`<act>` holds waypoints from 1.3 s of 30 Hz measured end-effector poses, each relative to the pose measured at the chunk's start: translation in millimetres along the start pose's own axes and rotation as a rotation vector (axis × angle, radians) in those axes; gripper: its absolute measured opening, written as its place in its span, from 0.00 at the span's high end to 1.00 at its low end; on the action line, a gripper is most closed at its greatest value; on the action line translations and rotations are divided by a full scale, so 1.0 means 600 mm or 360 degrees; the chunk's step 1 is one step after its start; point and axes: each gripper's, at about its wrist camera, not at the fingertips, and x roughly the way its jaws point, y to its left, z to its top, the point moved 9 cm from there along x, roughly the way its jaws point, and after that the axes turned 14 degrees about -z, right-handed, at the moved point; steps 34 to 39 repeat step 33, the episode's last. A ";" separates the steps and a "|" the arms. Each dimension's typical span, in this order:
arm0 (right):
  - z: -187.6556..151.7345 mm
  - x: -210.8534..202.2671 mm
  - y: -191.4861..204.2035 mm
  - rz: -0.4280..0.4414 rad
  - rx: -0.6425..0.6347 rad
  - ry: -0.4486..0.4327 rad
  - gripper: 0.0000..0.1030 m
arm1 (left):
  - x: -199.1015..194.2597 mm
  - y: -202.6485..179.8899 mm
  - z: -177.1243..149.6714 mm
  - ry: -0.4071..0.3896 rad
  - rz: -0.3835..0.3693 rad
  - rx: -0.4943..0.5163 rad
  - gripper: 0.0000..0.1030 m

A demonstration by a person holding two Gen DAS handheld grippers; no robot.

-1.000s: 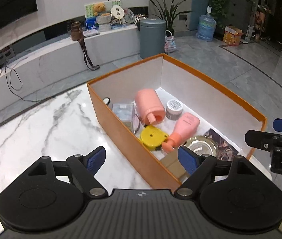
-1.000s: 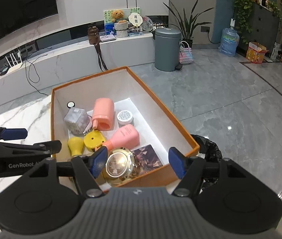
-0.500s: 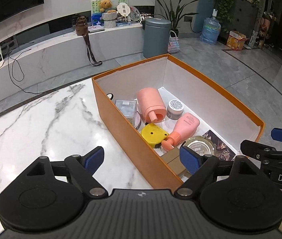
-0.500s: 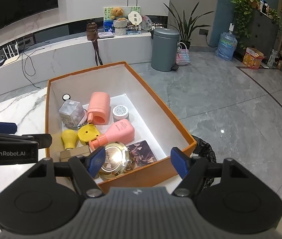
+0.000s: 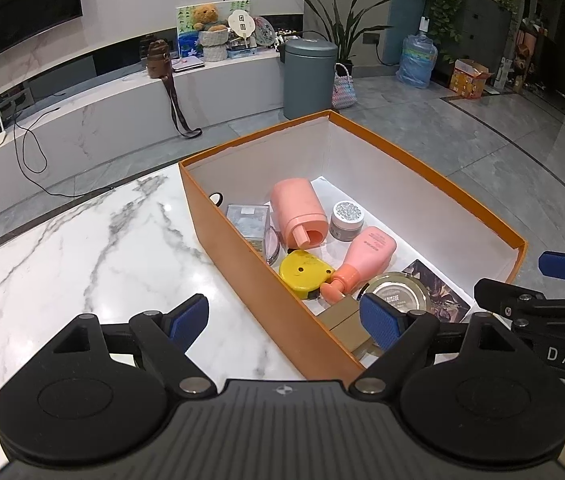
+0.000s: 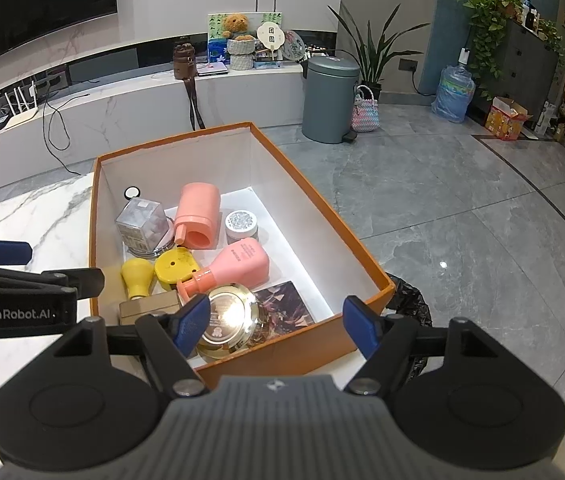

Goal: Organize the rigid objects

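White marble with grey veins forms the tabletop [image 5: 94, 248], and beyond it lie a grey tiled floor, a long low marble ledge and a grey-green pedal bin [image 6: 332, 98]. An orange box [image 5: 242, 264] with a white inside sits at the tabletop's right edge, open at the top.

Inside the box, toward its far end, a peach lidded cup [image 5: 300, 218] lies on its side beside a small glitter-topped jar [image 5: 347, 220]. A pink pump bottle [image 5: 362, 258] lies nearer, its nozzle close to a yellow tape measure [image 5: 304, 270]. A round gold tin [image 6: 226, 326] rests at the near end on a dark patterned card [image 6: 286, 306], with a tan cardboard block [image 6: 150, 306] beside it.

Only the right wrist view shows the yellow bulb-shaped piece [image 6: 136, 276] against the left wall, the whole clear cube [image 6: 142, 224] and the small black-and-white disc [image 6: 132, 192] in the far left corner; the left wrist view hides most of these behind the box wall.

Left gripper [image 5: 284, 318] straddles the box's left wall with its jaws at full spread and nothing between the pads. Right gripper [image 6: 274, 324] hangs over the near right corner of the box; its jaws have just been widening and stand apart, gripping nothing, with the gold tin below its left finger. Each view catches the other gripper at its edge.
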 end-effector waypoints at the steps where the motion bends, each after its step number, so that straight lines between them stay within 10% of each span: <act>1: 0.000 0.001 0.000 -0.0002 0.0001 0.0001 0.30 | 0.000 0.000 0.000 -0.0001 -0.0001 -0.0001 0.03; 39: -0.004 0.005 -0.006 -0.0017 -0.0004 0.0003 0.29 | 0.005 -0.026 -0.005 -0.0029 -0.0018 0.0129 0.03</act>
